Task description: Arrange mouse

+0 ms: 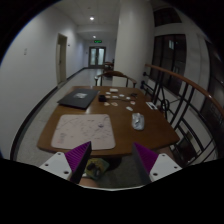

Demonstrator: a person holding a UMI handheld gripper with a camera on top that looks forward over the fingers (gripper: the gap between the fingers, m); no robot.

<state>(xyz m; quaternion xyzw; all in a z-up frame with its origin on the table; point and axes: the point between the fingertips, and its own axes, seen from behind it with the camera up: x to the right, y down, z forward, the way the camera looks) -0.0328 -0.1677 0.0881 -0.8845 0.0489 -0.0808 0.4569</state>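
A small white mouse (137, 120) lies on the right part of the brown wooden table (110, 140), beyond my right finger. My gripper (111, 158) is held high above the table's near edge, fingers spread wide with nothing between them. Its purple pads (77, 154) frame the floor under the table edge. A white mat or large sheet of paper (84, 128) lies on the near left part of the table.
A dark laptop (78, 98) lies at the far left of the table, with small papers or cards (118, 95) beside it. Chairs (165, 118) stand along the right side. A corridor with doors runs beyond. Something small lies on the floor (98, 167) between my fingers.
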